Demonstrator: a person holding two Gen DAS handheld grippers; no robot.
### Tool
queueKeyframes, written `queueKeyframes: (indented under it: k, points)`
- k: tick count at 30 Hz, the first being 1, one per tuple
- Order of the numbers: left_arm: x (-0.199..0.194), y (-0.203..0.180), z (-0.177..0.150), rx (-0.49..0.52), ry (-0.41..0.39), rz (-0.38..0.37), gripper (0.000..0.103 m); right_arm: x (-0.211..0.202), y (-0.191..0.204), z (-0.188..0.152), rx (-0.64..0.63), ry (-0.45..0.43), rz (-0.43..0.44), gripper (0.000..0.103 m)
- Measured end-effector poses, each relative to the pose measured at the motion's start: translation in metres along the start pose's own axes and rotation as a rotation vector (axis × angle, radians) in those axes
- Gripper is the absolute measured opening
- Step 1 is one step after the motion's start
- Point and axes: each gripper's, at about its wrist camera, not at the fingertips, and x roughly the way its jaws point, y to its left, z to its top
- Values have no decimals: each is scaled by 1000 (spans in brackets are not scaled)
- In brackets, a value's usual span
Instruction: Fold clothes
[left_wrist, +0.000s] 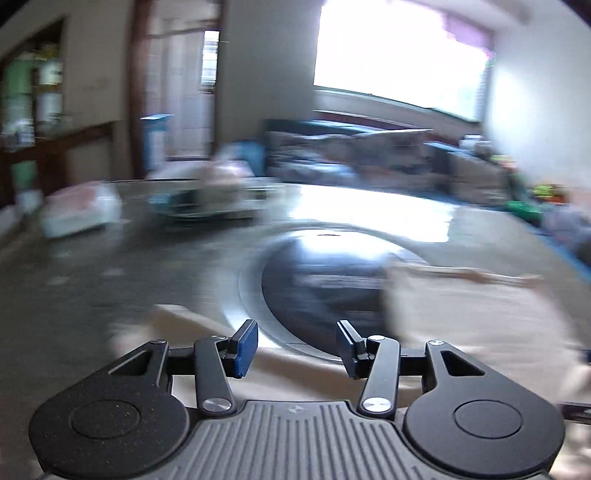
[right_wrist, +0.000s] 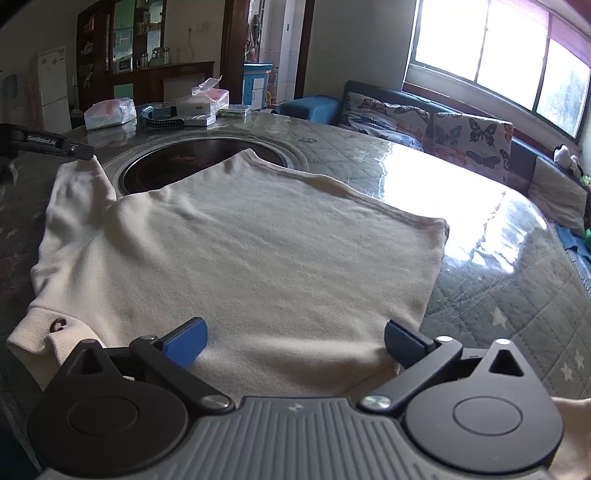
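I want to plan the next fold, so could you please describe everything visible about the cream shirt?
The cream shirt is soft, fleecy-looking knit, spread flat on the table and partly covering its round dark inset. A small brown mark shows near its lower left corner. One sleeve is lifted at the far left beside the left gripper. The right gripper rests above the near edge, jaws wide open.

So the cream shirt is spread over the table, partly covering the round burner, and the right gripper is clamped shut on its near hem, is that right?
Not quite: the right gripper is wide open, its blue pads apart and clear of the cloth, as the right wrist view shows. The cream shirt does lie spread over the table, partly covering the round burner.
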Motion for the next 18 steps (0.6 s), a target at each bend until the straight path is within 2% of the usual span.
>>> queueKeyframes:
  k: [2, 4, 6, 10, 12, 14, 18]
  points:
    - [-2, -22, -1, 33, 0, -100, 47, 1, -2, 0, 22, 5, 8, 103]
    - [1, -37, -3, 39, 10, -194, 32, 3, -5, 0, 57, 13, 20, 103]
    - [9, -49, -6, 44, 30, -241, 24, 3, -5, -1, 68, 13, 21, 103]
    - [28, -55, -15, 52, 86, -264, 22, 4, -3, 0, 69, 11, 18, 103]
    - [36, -53, -21, 55, 110, -233, 21, 5, -3, -1, 68, 7, 22, 103]
    - [37, -47, -25, 40, 114, -228, 17, 5, -4, -1, 68, 8, 25, 103]
    - [32, -43, -26, 25, 113, -226, 17, -6, -5, 4, 67, -15, 21, 103]
